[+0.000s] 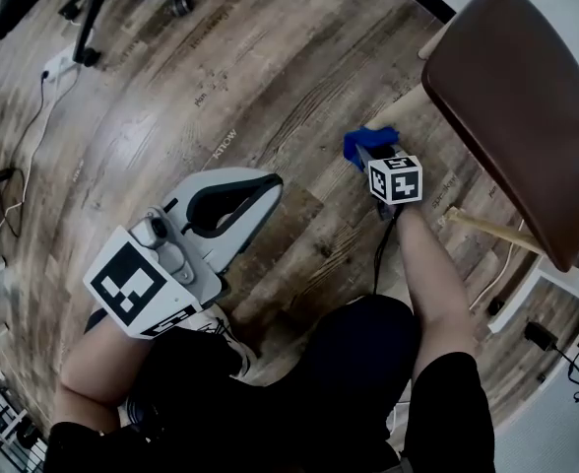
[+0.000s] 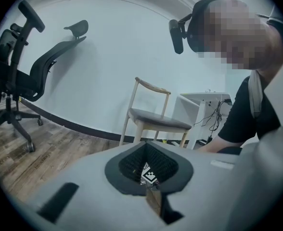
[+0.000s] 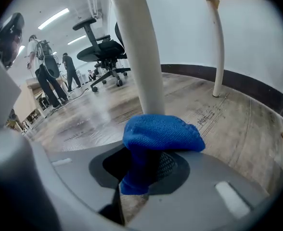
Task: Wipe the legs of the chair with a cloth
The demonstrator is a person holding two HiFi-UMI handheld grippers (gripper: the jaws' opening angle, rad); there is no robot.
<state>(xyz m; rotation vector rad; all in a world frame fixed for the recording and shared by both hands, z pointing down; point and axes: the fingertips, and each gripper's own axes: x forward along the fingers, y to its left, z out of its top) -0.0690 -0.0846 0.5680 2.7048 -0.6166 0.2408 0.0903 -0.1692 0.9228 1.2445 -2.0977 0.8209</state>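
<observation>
Nearest to us, at the lower left of the head view, the left gripper (image 1: 267, 183) is held back from the work; its jaws are closed together with nothing between them, only the dark ribbed pads meeting at the tips. At the middle right, the right gripper (image 1: 372, 156) has its jaws clamped on a blue cloth (image 3: 160, 134), a soft knitted wad that bulges out beyond the tips and hangs down between the pads. Just past it, in the middle of the right gripper view, rises the chair leg (image 3: 135, 47), a smooth, pale, round post that leans a little. The cloth sits low against its front and seems to touch it, though we cannot be sure. We judge the wiping of this leg to be in hand; the next move calls for pressing the cloth on the post and rubbing it along its length, then round its far side. Further back, at the upper right, stands a second slim leg (image 3: 219, 47) under the brown curved seat (image 1: 526, 97). The floor (image 1: 250, 87) is grained wood plank, and a black office chair (image 3: 103, 49) stands far off at the upper left
</observation>
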